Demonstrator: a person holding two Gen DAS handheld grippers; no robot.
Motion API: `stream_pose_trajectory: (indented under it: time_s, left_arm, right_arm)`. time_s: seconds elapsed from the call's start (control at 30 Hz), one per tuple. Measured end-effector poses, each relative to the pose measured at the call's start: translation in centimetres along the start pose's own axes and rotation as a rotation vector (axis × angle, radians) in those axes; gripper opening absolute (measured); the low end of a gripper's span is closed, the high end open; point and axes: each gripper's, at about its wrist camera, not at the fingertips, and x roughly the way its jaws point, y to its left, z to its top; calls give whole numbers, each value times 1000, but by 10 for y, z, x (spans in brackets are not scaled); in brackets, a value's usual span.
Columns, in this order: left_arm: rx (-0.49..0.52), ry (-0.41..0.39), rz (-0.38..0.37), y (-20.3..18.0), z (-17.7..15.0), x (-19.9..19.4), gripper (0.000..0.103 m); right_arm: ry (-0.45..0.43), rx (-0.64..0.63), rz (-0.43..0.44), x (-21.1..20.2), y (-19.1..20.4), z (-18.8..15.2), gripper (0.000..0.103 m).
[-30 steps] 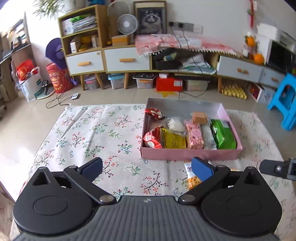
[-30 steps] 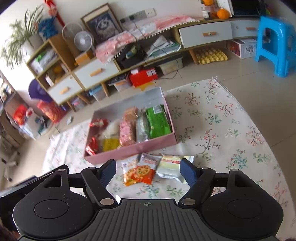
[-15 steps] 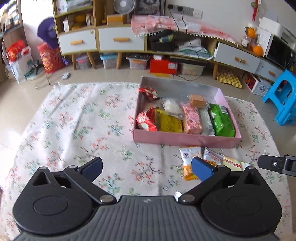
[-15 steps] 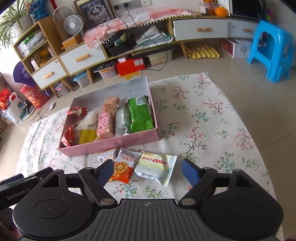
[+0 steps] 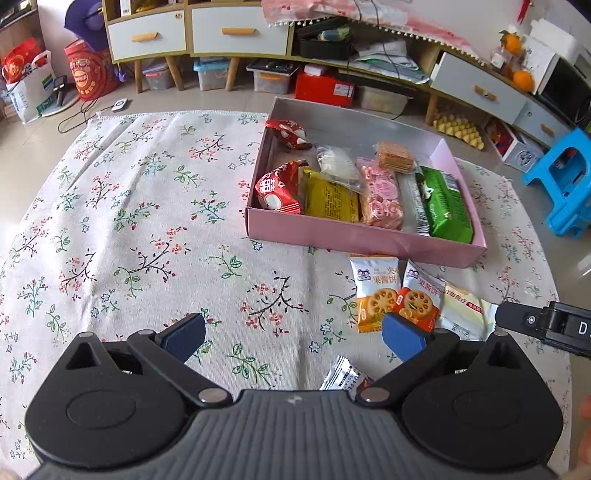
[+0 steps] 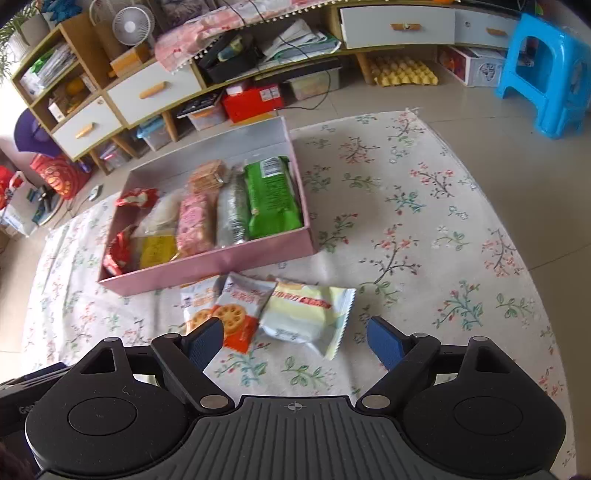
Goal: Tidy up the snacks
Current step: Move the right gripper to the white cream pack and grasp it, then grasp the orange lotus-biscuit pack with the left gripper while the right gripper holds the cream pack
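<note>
Most snacks already lie in the box [image 6: 207, 264]. Left on the cloth [image 6: 406, 221] at its six o'clock: two biscuit packs [image 6: 236, 314], a cake pack [image 6: 306, 314], one wrapper [image 5: 341, 376]. Both my left claw [image 5: 293, 338] and right claw [image 6: 295, 341] gape, empty.

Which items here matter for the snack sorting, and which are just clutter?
Part of the job:
- pink box with snacks already inside
- two orange biscuit packets on the cloth in front of it
- pale yellow packet beside them
- small white packet near the left gripper

Lying about:
- blue stool
- red box under the cabinet
- fan
- yellow egg tray
</note>
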Motion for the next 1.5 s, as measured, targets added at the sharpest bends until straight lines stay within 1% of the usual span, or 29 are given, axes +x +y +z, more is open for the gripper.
stream_pose_trajectory:
  time_s: [0.1, 0.2, 0.3, 0.33, 0.37, 0.43, 0.5, 0.53, 0.6, 0.7, 0.77, 0.8, 0.83, 0.87, 0.9, 1.03, 1.13, 1.3, 1.43, 1.5]
  left_arm:
    - [-44, 14, -23, 3, 5, 1, 102]
    - [-87, 5, -31, 3, 9, 3, 102]
    - [-67, 17, -20, -5, 12, 11, 101]
    - [-65, 31, -15, -7, 13, 13, 101]
    - [-77, 42, -17, -7, 13, 15, 100]
    - [-125, 53, -45, -5, 14, 16, 100]
    - [-156, 62, -69, -3, 14, 17, 100]
    - [-162, 64, -68, -3, 14, 17, 100]
    - [-157, 69, -60, -4, 14, 19, 100]
    - [-148, 72, -66, -4, 14, 20, 100]
    - [-148, 77, -66, -4, 15, 23, 100]
    - [-149, 83, -64, -4, 15, 24, 100]
    - [-154, 89, -63, -3, 15, 25, 100]
    - [-158, 93, -65, -3, 15, 26, 100]
    - [-160, 94, -69, -3, 15, 27, 100]
    - [-143, 79, -58, -5, 15, 26, 100]
    - [-134, 72, -53, -6, 15, 26, 98]
    - [-129, 70, -38, -6, 15, 28, 97]
    - [-113, 63, -36, -8, 15, 31, 94]
    - [-103, 54, -43, -11, 14, 33, 94]
  right_arm:
    - [33, 49, 8, 12, -11, 2, 85]
    - [76, 88, -7, 28, -21, 4, 84]
    - [91, 91, -39, 40, -24, 5, 81]
    - [99, 105, -37, 44, -26, 5, 78]
    - [108, 122, -35, 47, -28, 5, 76]
    - [117, 140, -24, 51, -30, 5, 69]
    - [119, 163, 1, 54, -31, 7, 65]
    - [126, 177, 20, 56, -32, 8, 62]
    - [142, 211, 44, 60, -34, 8, 59]
    - [155, 254, 53, 67, -38, 8, 59]
    - [141, 272, 60, 68, -38, 9, 59]
    - [137, 279, 67, 69, -38, 9, 57]
    - [134, 282, 71, 69, -37, 9, 45]
    - [134, 277, 66, 70, -35, 9, 37]
    - [138, 273, 62, 70, -34, 8, 24]
    - [122, 291, 86, 61, -36, 10, 14]
    - [94, 304, 141, 48, -37, 11, 8]
    - [26, 271, 196, 16, -30, 7, 3]
    - [-42, 228, 197, -4, -27, 10, 2]
    - [-58, 224, 198, -8, -27, 11, 2]
